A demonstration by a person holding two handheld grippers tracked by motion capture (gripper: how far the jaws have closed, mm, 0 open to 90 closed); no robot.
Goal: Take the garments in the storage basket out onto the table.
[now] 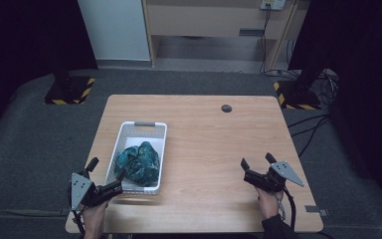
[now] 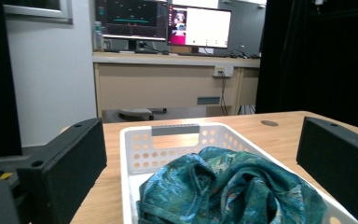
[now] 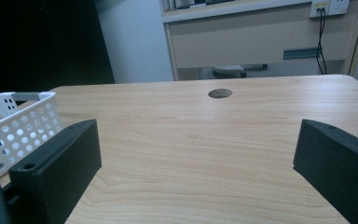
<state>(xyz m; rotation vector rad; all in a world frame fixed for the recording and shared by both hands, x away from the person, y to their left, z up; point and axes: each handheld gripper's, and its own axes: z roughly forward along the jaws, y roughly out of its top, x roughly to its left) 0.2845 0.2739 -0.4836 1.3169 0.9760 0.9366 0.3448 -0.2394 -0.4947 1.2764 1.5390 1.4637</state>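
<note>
Black left gripper point(image 1: 108, 177) agape — basket point(image 1: 135, 124) corner

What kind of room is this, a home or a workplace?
Probably a lab or office set up for recording. Lit monitors stand on a desk behind the wooden table, black curtains hang at both sides, and cables lie on grey carpet.

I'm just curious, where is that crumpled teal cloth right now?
The teal cloth lies in the near end of the white basket on the table's left side, just ahead of the open left gripper.
</note>
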